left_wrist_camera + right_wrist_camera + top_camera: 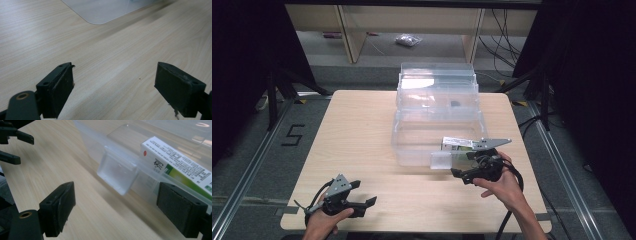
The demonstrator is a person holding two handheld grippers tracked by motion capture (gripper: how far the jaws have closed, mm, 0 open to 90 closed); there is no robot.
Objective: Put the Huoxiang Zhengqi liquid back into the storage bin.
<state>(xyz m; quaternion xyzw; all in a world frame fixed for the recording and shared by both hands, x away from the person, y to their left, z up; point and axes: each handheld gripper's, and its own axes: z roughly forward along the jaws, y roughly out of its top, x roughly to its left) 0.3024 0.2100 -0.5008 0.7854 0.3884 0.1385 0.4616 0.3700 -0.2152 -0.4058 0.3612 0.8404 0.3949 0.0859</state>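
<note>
Resting low at the counter's (362, 145) near edge, the left hand-held gripper (362, 200) sat released and empty, seemingly idle. The right hand-held gripper (460, 173), jaws spread and grasping nothing, was held at the front wall of the clear bin (412, 145), probably having just released or preparing to grasp. The medicine box (180, 167) lay inside the bin, just beyond that gripper.

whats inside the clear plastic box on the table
A white and green carton lies inside the clear box near its front wall. The right gripper covers part of that corner.
</note>
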